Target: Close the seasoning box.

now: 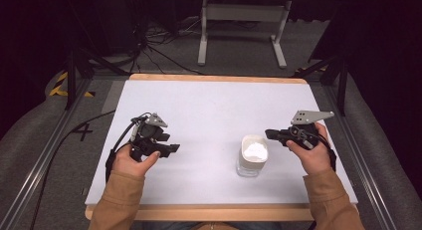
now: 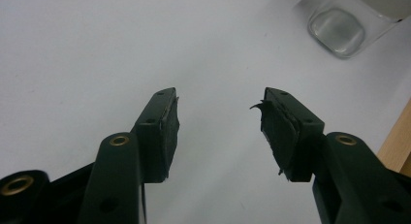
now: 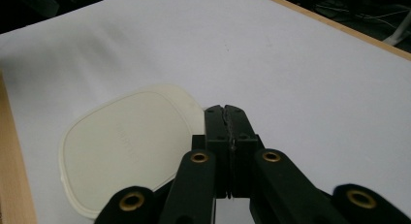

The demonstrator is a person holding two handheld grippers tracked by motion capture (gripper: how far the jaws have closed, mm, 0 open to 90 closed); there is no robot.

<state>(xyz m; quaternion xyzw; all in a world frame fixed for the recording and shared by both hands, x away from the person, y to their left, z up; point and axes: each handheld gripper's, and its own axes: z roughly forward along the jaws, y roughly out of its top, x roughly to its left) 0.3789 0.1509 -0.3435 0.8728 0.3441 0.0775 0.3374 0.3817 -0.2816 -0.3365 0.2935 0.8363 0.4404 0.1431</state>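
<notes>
I hold the left hand-held gripper point(image 1: 171, 149) above the tabletop point(image 1: 209, 105), in the left half toward the near edge, its jaws spread wide with nothing between them; the left gripper view point(image 2: 220, 118) shows bare white surface in the gap and a frayed pad on one jaw. To the right, near the near edge and right of centre, stands the clear jar point(image 1: 253, 156) with its cream lid point(image 3: 126, 146) on; its glass base point(image 2: 339, 30) shows at the upper right of the left gripper view. Just right of the jar I hold the right hand-held gripper point(image 1: 268, 134), jaws pressed together on nothing, the tips point(image 3: 227, 117) hanging over the lid's edge.
</notes>
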